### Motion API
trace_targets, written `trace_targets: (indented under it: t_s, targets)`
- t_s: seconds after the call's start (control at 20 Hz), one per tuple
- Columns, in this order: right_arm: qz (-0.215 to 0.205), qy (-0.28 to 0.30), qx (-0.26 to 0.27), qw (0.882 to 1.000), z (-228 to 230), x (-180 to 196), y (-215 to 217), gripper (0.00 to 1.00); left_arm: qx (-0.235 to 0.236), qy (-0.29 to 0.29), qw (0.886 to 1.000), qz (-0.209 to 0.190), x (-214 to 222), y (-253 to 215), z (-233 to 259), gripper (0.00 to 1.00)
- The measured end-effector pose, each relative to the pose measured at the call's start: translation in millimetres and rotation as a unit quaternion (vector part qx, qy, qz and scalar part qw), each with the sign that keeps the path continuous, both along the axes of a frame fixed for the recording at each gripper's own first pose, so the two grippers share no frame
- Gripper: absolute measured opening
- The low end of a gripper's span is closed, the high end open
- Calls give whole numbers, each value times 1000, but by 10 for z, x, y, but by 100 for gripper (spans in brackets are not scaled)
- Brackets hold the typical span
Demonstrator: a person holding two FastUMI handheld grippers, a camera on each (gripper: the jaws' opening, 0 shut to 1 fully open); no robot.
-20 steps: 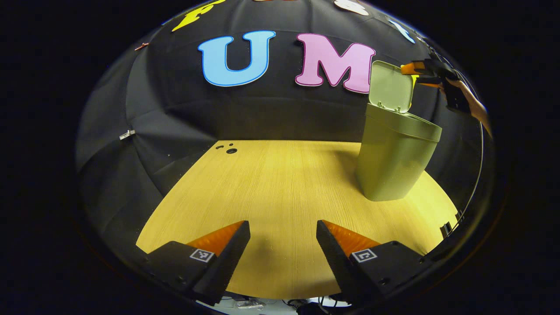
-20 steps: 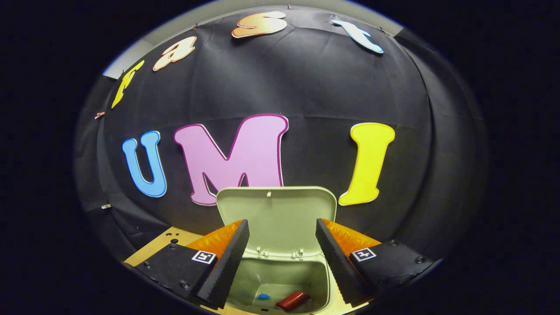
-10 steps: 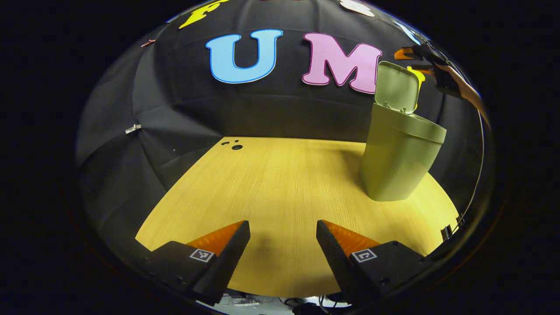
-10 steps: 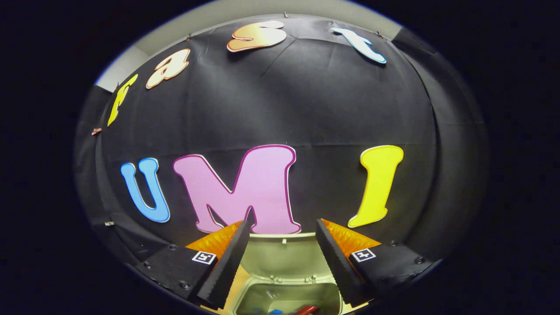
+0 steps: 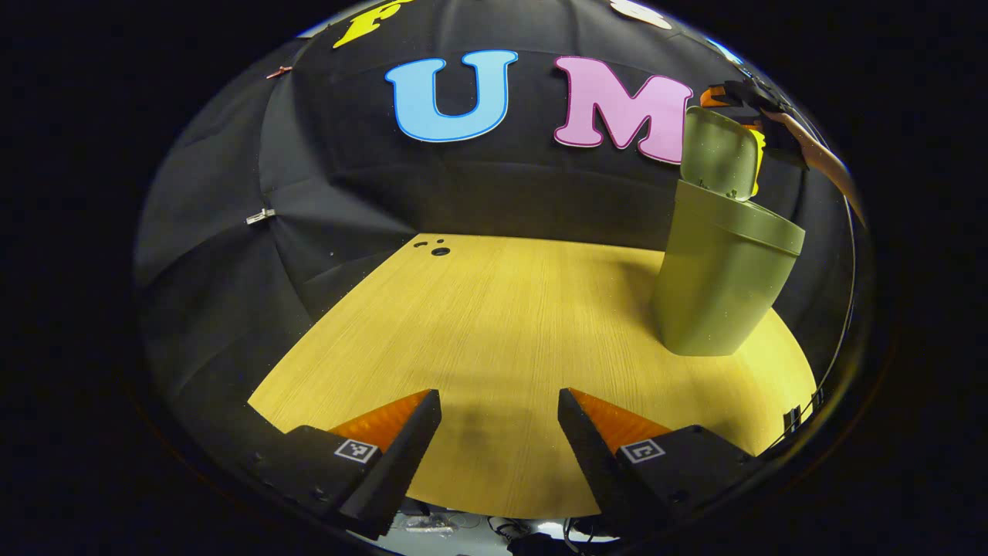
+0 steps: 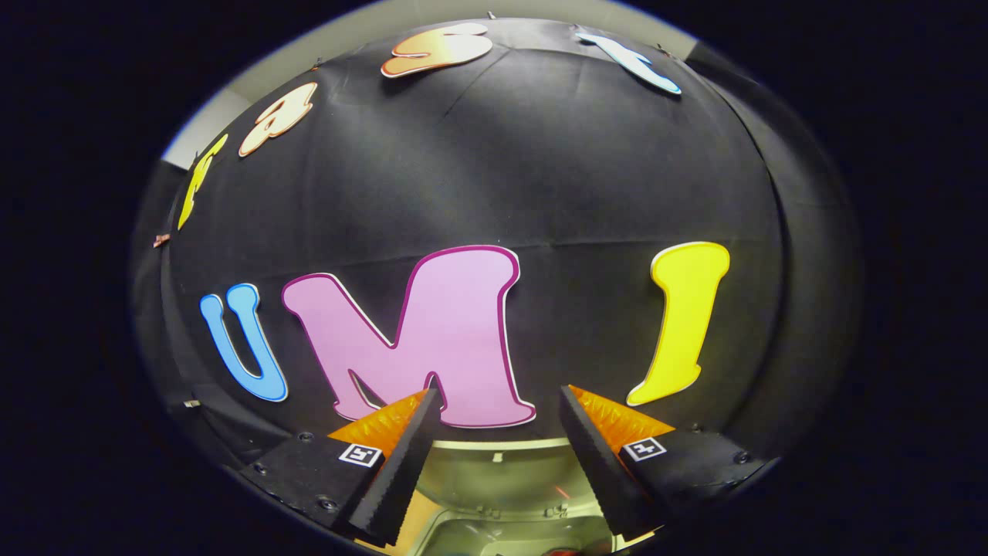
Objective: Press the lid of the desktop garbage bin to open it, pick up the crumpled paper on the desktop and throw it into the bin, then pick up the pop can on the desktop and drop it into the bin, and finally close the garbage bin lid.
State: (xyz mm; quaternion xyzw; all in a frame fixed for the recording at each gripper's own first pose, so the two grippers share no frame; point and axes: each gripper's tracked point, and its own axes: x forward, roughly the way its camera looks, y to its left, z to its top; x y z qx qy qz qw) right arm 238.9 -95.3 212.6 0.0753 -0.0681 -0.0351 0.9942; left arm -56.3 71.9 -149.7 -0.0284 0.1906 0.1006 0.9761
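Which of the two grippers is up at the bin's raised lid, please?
The right gripper: it sits at the top edge of the raised lid, while the left gripper hangs open over the bare table.

A recording booth: black cloth wall [image 5: 478, 193] around a bare wooden tabletop [image 5: 502, 332], cables below its edge.

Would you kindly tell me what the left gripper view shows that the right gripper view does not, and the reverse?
Left gripper view: the bin's whole outside standing on the wooden desktop, the left gripper open over bare wood, and the right gripper by the raised lid's top edge.

Right gripper view: the lid's inner face and hinges close below the open right gripper.

Both: the bin with its lid up.
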Motion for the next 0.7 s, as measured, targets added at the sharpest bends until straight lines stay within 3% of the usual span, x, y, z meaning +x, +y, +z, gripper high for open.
trace_targets:
  t_s: [0.15, 0.3, 0.7]
  targets:
    - [3, -6, -48, 999, -35, -12, 15, 97, 0, 5, 1000, 15, -14, -139, 13, 98]
    - [9, -3, -51, 999, -54, -84, 44, 97, 2, -1, 1000, 6, 46, -349, 86, 98]
    - [2, 24, -41, 999, -309, -556, 136, 97, 53, -34, 993, -98, 415, -615, 407, 97]
